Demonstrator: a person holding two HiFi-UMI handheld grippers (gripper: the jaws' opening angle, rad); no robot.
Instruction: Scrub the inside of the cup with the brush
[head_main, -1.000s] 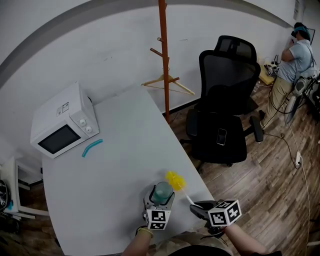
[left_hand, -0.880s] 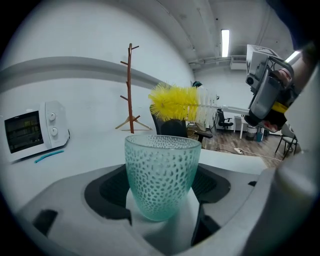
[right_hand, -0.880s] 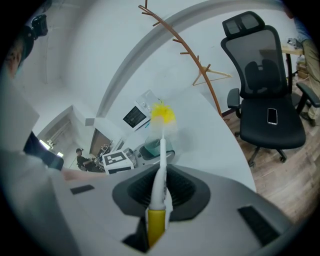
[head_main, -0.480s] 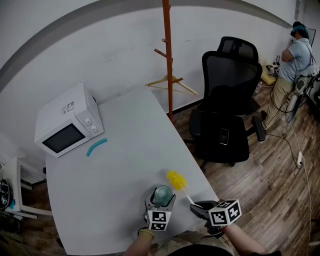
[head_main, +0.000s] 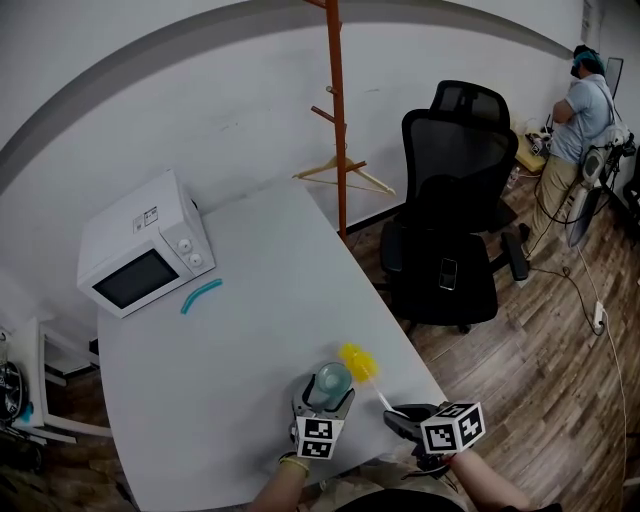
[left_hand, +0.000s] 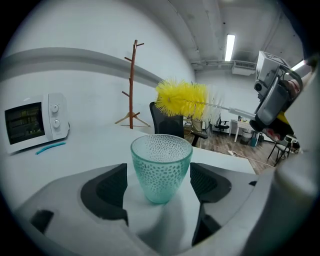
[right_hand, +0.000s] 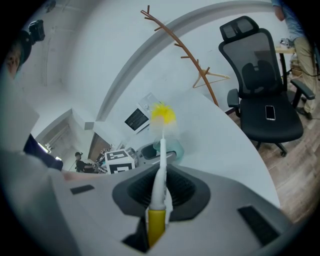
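Note:
A teal dimpled glass cup (left_hand: 161, 167) stands upright between the jaws of my left gripper (left_hand: 160, 181), which is shut on it. In the head view the cup (head_main: 330, 382) is near the table's front edge, just ahead of the left gripper (head_main: 325, 398). My right gripper (right_hand: 161, 185) is shut on the white handle of a brush, low in the head view (head_main: 405, 418). The brush's yellow bristle head (head_main: 357, 362) hovers just above and to the right of the cup's rim, outside it. It shows over the cup in the left gripper view (left_hand: 182, 98).
A white microwave (head_main: 145, 258) and a teal strip (head_main: 201, 296) lie at the table's far left. An orange coat stand (head_main: 338, 120) and a black office chair (head_main: 455, 220) stand beyond the table's right edge (head_main: 400, 340). A person (head_main: 580, 100) stands far right.
The head view has drifted a little, so the background sits slightly differently. Both grippers, the cup and the brush keep nearly the same places relative to each other.

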